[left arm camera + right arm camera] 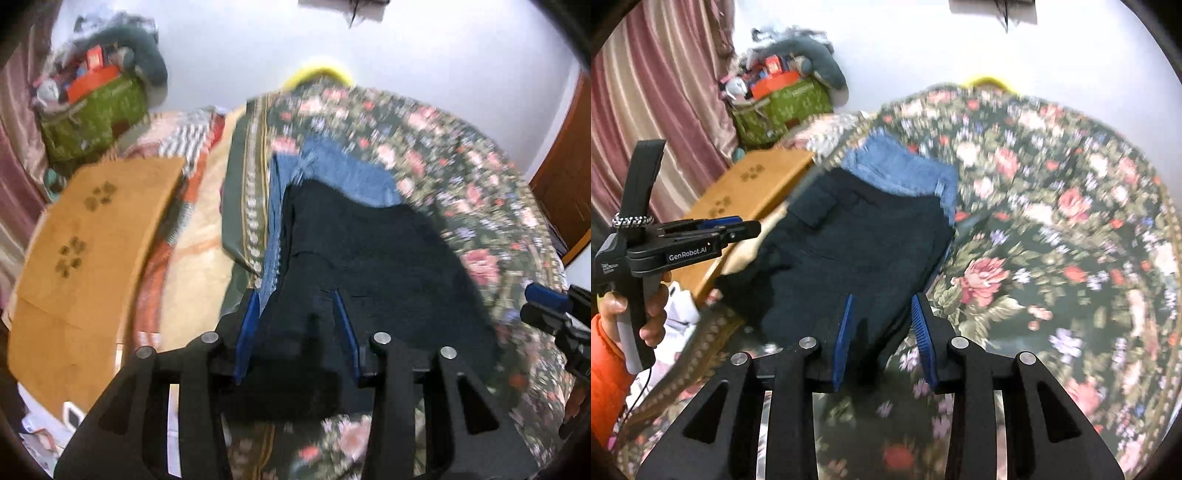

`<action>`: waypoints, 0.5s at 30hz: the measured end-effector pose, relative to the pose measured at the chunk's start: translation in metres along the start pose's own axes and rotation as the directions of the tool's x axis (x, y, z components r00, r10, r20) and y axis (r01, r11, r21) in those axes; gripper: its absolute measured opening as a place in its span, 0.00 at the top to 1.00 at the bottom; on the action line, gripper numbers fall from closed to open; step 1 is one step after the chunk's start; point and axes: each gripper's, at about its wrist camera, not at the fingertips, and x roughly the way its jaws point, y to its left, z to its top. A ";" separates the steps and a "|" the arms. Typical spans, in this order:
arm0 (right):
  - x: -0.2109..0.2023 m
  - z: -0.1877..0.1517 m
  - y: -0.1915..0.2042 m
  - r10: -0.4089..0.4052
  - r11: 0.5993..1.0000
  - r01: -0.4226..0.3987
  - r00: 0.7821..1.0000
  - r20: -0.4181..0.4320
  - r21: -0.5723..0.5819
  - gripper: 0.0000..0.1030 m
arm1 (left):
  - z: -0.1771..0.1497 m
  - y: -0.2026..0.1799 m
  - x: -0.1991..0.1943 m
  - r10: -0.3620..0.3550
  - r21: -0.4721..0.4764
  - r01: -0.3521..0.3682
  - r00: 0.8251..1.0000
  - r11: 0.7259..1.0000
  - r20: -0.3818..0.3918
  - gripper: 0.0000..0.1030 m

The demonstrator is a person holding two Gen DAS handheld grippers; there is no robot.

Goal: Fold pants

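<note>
You can read one brand, "GenRobot.AI", printed in white on the black side of your left gripper (738,229) in the right wrist view. Smaller white lettering on its handle block is too tiny to read.

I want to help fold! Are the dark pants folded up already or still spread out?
Partly folded, it seems: the dark pants lie as one compact, doubled-looking slab over the blue jeans on the floral bedspread. Blur hides the layers.

Floral bedspread (1052,229), green bag (92,118), tan board (85,236)
</note>
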 end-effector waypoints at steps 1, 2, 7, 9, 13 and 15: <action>-0.016 0.000 0.005 -0.004 1.000 0.005 1.000 0.026 -0.015 0.71 | 0.000 -0.005 -0.016 -0.001 0.012 0.001 1.000 1.000 0.023 0.60; -0.027 0.001 0.009 -0.005 1.000 0.006 0.999 0.047 -0.025 0.71 | 0.000 -0.009 -0.035 -0.003 0.024 0.002 0.999 1.000 0.049 0.60; -0.109 0.001 0.037 0.012 0.998 0.000 0.980 0.199 -0.061 0.71 | -0.006 -0.037 -0.124 -0.027 0.095 0.012 0.988 0.995 0.152 0.60; -0.143 -0.001 0.051 0.017 0.996 0.006 0.965 0.261 -0.088 0.71 | -0.013 -0.053 -0.170 -0.032 0.134 0.003 0.976 0.991 0.215 0.60; -0.210 -0.013 0.077 0.037 0.992 0.013 0.924 0.381 -0.129 0.71 | -0.030 -0.073 -0.241 -0.058 0.158 0.006 0.945 0.987 0.321 0.60; -0.238 -0.020 0.087 0.061 0.991 -0.005 0.902 0.428 -0.132 0.71 | -0.044 -0.082 -0.281 -0.069 0.156 0.010 0.922 0.988 0.380 0.60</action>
